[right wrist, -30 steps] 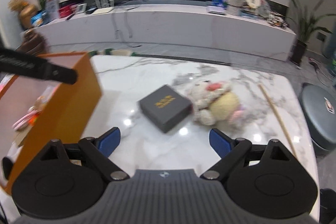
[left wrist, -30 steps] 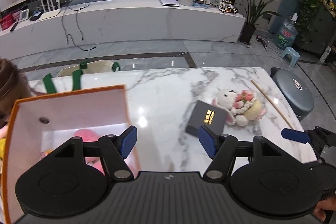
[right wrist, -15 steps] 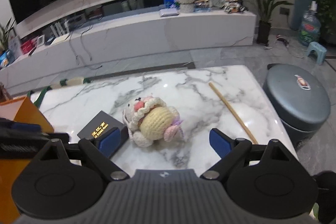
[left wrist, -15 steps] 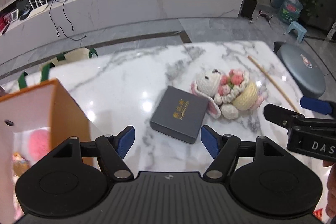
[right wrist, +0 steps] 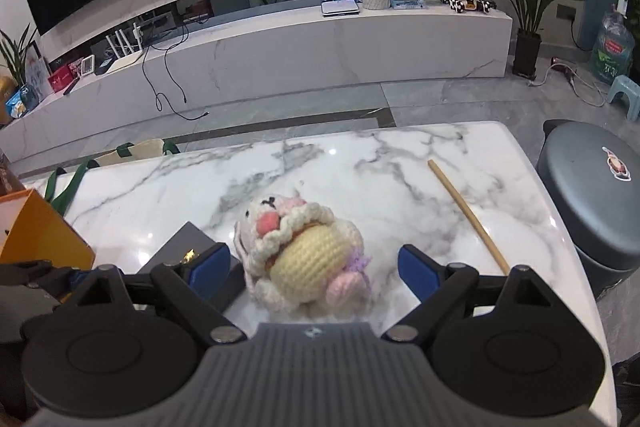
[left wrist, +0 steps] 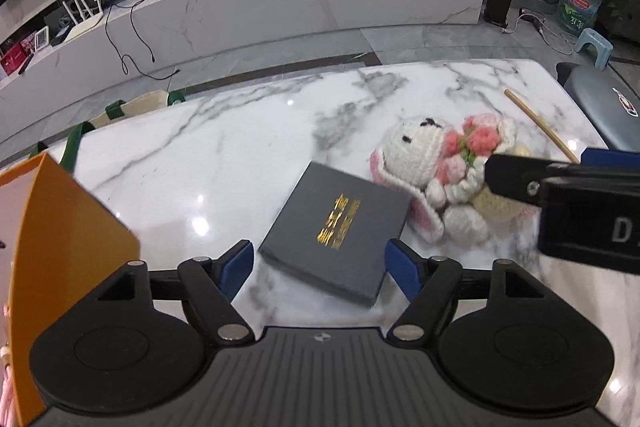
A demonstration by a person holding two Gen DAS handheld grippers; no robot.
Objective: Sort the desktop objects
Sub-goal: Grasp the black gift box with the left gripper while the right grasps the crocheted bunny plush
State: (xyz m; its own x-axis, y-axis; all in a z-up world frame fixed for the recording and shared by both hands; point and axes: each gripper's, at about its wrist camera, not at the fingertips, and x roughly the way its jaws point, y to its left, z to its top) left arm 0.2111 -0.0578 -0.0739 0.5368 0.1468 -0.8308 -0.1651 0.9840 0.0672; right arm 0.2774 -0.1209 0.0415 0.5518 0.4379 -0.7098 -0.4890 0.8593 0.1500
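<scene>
Left gripper: jaws spread wide, blue-padded fingertips flanking the near corner of a flat dark grey box, nothing clamped; whether a pad touches the box edge cannot be told. The box is matte, square-cornered, with gold lettering too blurred to read, and lies at an angle on the marble table.

Right gripper: jaws likewise spread, empty, straddling a crocheted plush toy that lies between the fingertips without visible contact. The toy is knitted yarn: white head, cream rounded body, pink patches, ruffled white trim. Its lower part is hidden behind the gripper body. In the left wrist view the right gripper crosses in front of the toy and cuts off its right side.

The box lies just left of the toy, touching or nearly so, partly hidden by the right gripper's left finger.

Farther out: an orange paper bag, cut off at the left edge; a thin wooden stick well right of the toy; a grey round lidded bin beside the table.
</scene>
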